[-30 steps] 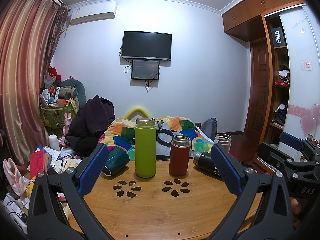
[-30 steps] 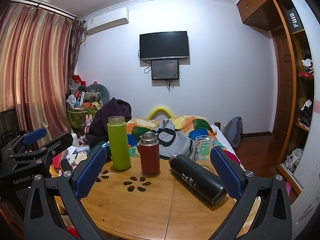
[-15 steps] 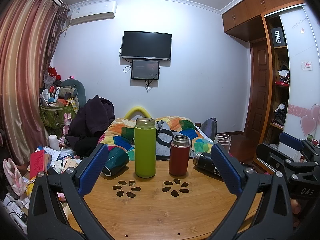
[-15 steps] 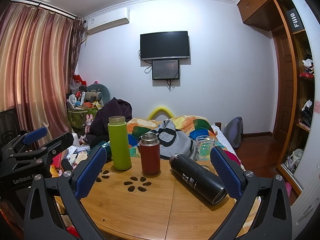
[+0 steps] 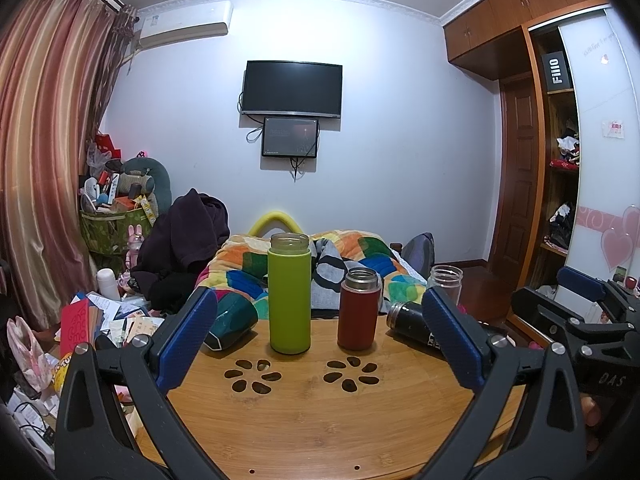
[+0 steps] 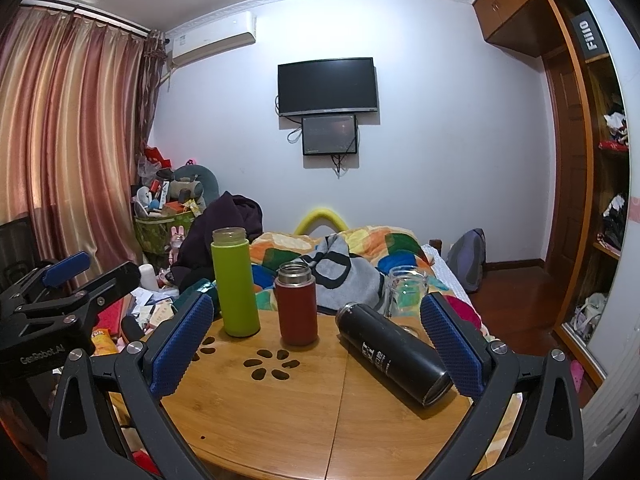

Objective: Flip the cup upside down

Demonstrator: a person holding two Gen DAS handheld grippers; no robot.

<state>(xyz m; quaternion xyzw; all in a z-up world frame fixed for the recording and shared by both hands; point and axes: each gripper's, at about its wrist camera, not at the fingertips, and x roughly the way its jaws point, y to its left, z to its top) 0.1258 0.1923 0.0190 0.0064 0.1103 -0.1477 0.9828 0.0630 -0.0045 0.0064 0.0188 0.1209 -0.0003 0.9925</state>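
Note:
Several cups are on a round wooden table [image 5: 320,420]. A tall green cup [image 5: 289,292] and a short red cup [image 5: 358,309] stand upright with open mouths. A black cup [image 6: 394,354] lies on its side at the right. A dark green cup [image 5: 230,322] lies on its side at the left. A clear glass jar [image 6: 405,292] stands behind the black cup. My left gripper [image 5: 320,340] is open and empty, facing the green and red cups from the near edge. My right gripper [image 6: 316,344] is open and empty, with the black cup beside its right finger.
A bed with a colourful quilt [image 5: 360,256] lies behind the table. Clutter and papers [image 5: 120,320] cover the floor at the left. A wardrobe [image 5: 560,200] stands at the right. Each view shows the other gripper at its side edge.

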